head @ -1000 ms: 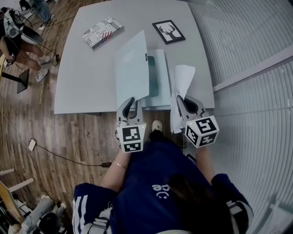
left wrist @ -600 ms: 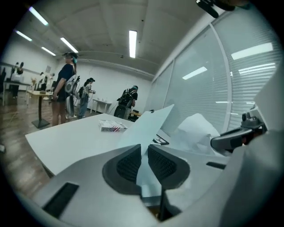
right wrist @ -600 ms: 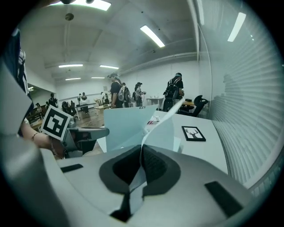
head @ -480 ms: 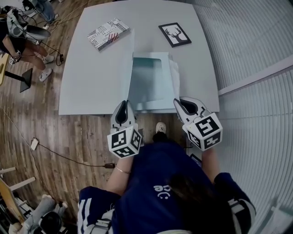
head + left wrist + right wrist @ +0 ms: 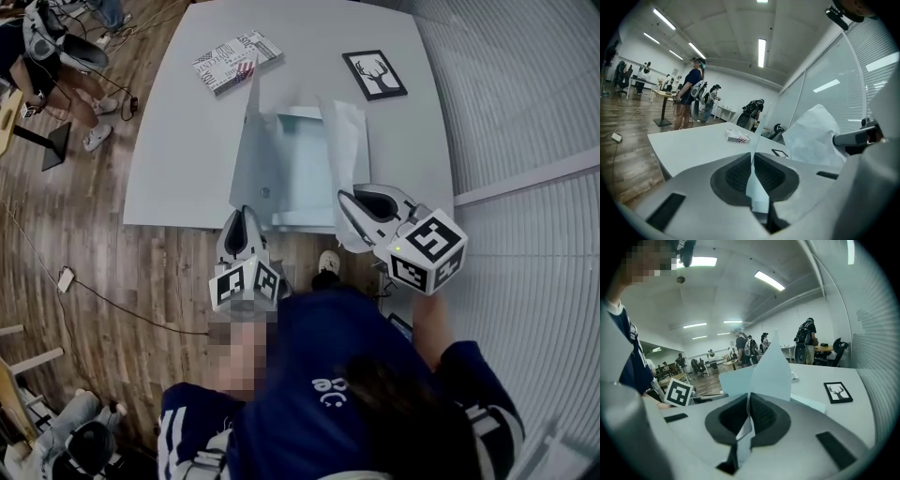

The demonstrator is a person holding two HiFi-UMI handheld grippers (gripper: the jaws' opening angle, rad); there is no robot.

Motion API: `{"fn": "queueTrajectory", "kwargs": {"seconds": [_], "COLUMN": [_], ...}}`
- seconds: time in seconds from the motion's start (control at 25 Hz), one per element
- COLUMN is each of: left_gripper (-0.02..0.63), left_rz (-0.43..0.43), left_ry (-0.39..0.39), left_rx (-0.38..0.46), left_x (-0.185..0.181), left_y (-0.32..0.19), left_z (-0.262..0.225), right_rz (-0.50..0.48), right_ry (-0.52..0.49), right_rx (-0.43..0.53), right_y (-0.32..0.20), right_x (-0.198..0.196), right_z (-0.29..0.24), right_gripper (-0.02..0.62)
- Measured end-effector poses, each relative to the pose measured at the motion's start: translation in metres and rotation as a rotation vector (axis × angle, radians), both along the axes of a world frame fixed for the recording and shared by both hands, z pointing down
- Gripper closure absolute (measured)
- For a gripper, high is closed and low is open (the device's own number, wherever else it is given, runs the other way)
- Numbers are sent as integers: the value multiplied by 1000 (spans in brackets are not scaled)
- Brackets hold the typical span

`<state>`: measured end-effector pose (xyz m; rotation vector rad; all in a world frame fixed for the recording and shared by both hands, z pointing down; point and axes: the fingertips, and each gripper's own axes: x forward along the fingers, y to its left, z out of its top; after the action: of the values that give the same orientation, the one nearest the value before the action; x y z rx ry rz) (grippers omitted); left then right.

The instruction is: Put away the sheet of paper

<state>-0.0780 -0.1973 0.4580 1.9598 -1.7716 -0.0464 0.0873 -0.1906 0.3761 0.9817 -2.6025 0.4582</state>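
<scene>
A white sheet of paper [image 5: 341, 141] hangs over the right side of an open pale-blue folder [image 5: 305, 173] at the table's near edge. My right gripper [image 5: 345, 201] is shut on the paper's near edge, and a sliver of it shows between the pads [image 5: 744, 428]. The folder cover [image 5: 251, 155] stands tilted up on the left. My left gripper [image 5: 246, 216] has its jaws closing on the cover's near edge, and the thin blue sheet [image 5: 754, 187] runs between the pads. In the left gripper view the paper [image 5: 815, 136] rises to the right.
A patterned book [image 5: 236, 62] and a framed deer picture [image 5: 375, 74] lie at the far side of the grey table [image 5: 183, 141]. A person [image 5: 56, 56] stands on the wood floor at upper left. Window blinds [image 5: 525, 94] run along the right.
The right gripper has carried the paper leftward over the open folder. The left gripper has moved up to the cover's near edge, and its jaws have narrowed around it.
</scene>
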Motion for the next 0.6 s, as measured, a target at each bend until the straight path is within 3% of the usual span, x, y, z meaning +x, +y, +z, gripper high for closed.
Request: {"fn": "queueTrajectory", "kwargs": {"seconds": [0.4,0.6], "left_gripper": [589,591], "left_rz": [-97,-121], "left_ry": [-1,-18], "left_rx": [-34,-28], "left_x": [-33,-34], "left_y": [-18,-6], "left_z": [10,6], "right_rz": [-210,-209], "right_ry": [-94,-131], "right_rx": [-62,-98], "right_y": [-36,-46], "right_x": [-65,-68], "right_z": [-5,1], "right_gripper": [586,586]}}
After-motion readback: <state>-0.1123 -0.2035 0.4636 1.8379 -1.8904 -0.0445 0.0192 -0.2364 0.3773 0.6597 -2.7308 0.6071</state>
